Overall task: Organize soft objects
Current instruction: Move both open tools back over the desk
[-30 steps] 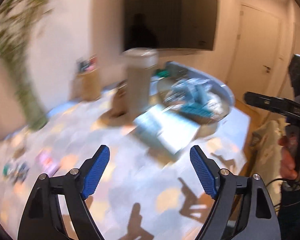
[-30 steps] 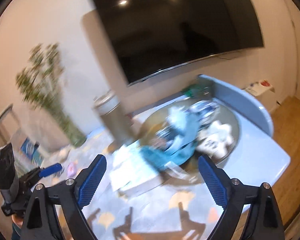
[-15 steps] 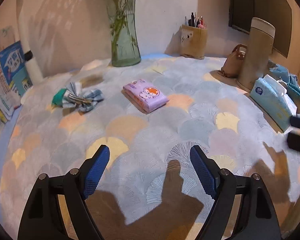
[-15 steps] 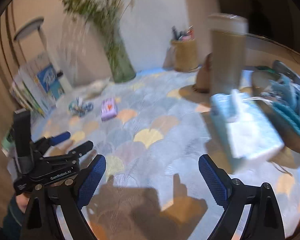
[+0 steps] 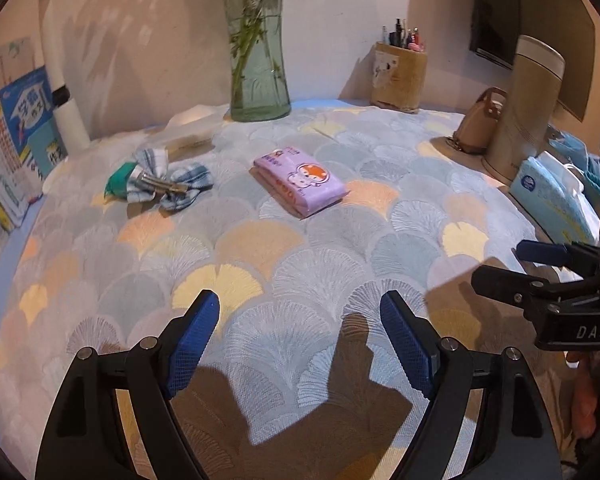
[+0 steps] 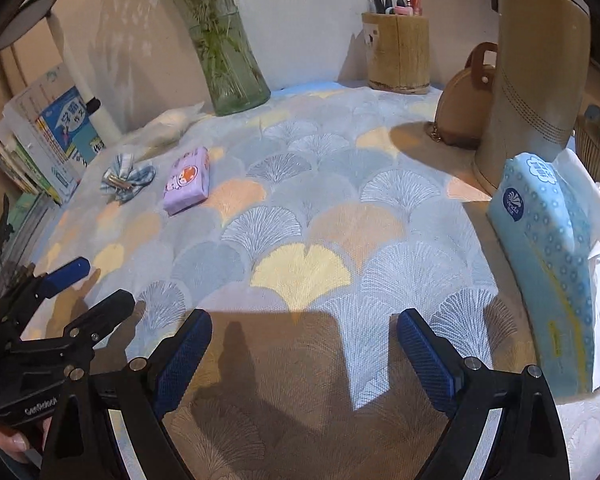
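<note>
A purple tissue pack (image 5: 300,184) (image 6: 188,180) lies flat on the patterned tablecloth (image 5: 300,264), past the middle. To its left sits a blue plaid bow with a metal clip (image 5: 160,184) (image 6: 126,178). A light blue tissue pack (image 5: 552,196) (image 6: 548,248) stands on edge at the right. My left gripper (image 5: 300,316) hovers open over the near cloth with nothing between its blue pads. My right gripper (image 6: 304,328) is open and empty too, just left of the blue pack. Each gripper shows in the other's view: the right gripper (image 5: 506,262), the left gripper (image 6: 102,284).
At the back stand a glass vase with green stems (image 5: 260,80), a pen holder (image 5: 398,76), a small brown bag (image 5: 480,128) and a tall beige cylinder (image 5: 528,108). Books (image 5: 16,128) and a white post (image 5: 64,100) line the left edge. A clear plastic bag (image 6: 172,124) lies by the vase.
Both grippers swung down and to the left, from the dark screen and a filled basket to the tablecloth. Since half a second ago the right gripper has moved nearer the left. Jaws stayed wide.
</note>
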Motion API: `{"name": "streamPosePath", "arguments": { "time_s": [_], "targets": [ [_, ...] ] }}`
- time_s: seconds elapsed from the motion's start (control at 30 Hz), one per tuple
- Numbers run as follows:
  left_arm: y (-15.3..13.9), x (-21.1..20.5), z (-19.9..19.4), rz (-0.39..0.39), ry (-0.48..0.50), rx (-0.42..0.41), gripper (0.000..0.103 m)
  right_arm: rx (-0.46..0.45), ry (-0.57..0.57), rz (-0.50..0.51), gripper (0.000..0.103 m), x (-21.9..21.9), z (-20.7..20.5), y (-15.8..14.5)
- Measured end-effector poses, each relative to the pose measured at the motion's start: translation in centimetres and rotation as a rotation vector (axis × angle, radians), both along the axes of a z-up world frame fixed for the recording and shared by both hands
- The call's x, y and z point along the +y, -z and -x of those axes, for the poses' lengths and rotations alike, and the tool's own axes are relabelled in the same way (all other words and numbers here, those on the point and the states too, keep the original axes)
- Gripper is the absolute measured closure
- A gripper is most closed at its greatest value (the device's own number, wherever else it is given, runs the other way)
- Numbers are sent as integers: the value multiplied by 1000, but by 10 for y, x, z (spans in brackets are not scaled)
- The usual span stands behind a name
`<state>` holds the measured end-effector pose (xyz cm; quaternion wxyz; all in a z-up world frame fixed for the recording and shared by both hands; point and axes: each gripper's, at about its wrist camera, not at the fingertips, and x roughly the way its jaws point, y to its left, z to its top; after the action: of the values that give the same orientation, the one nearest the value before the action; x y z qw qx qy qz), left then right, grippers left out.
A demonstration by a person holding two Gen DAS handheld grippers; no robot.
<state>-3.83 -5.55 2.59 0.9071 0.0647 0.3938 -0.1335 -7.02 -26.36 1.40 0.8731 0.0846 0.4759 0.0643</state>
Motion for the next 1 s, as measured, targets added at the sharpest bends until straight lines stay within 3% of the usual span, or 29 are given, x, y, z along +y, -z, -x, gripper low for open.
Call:
{"name": "streamPosePath", "arguments": {
  "time_s": [0.23,0.4,0.6,1.0],
  "targets": [
    [-1,2,3,-5,-9,-12,21,12,-23,91,4,15,0,3],
    [-4,12,5,44,-27,-19,21,33,-43,177,0,26,-2,9],
    [-4,20,4,94,-25,-2,19,36,-39,177,0,25,-3,10],
    [-2,14,4,85,2,16,19,33,-34,185,0,25,-2,11]
  ]
}}
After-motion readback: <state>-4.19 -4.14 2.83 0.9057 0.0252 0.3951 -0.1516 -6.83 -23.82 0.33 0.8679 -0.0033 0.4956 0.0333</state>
